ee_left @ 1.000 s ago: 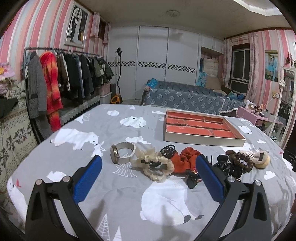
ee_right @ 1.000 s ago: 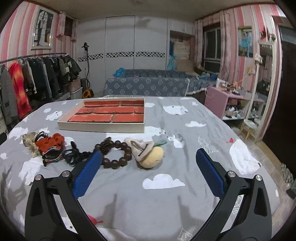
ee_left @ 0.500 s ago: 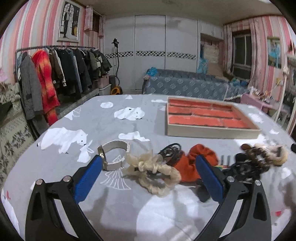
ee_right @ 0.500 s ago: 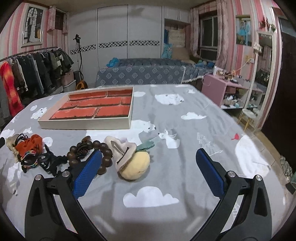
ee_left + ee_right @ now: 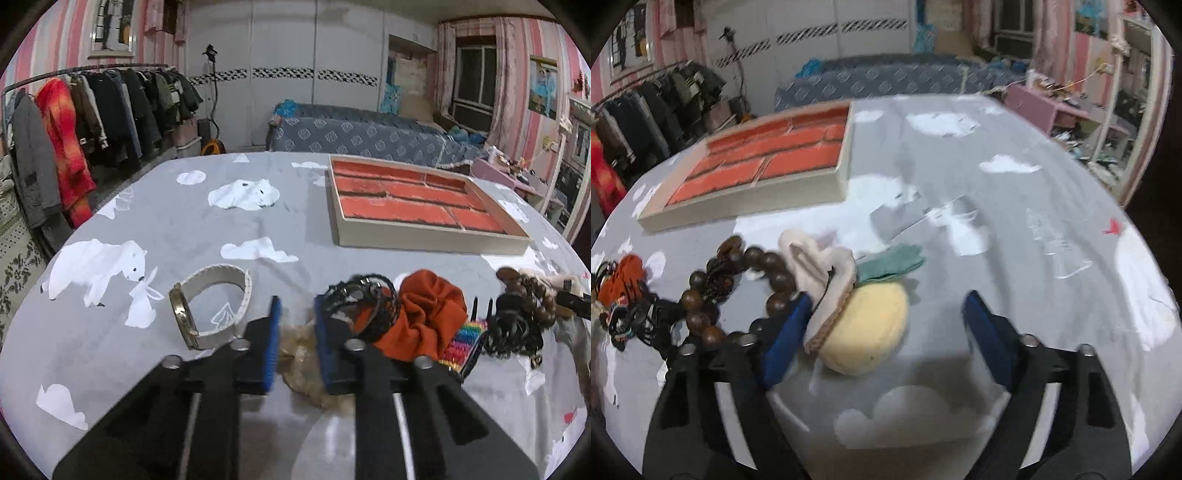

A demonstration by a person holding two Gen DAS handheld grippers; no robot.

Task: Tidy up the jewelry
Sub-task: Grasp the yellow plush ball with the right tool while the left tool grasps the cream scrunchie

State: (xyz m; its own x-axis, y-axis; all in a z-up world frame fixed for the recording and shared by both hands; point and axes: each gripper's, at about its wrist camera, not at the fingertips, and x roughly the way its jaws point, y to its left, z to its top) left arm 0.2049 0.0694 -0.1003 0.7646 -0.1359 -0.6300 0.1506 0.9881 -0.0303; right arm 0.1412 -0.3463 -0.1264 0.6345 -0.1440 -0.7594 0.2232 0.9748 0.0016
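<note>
On the grey bedspread (image 5: 177, 229), the left hand-held gripper (image 5: 295, 332) is closing on a cream scrunchie (image 5: 301, 365); the right (image 5: 882, 325) is closing, not yet gripping.

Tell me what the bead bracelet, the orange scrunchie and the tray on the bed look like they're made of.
Bead bracelet: dark brown round beads with a dull gloss, probably polished wood.
Orange scrunchie: soft matte cloth, gathered in deep folds.
Tray: plain beige walls, maybe covered board or wood, which one is unclear; the compartment floors are orange-red and lightly textured, like a velvety lining.
</note>
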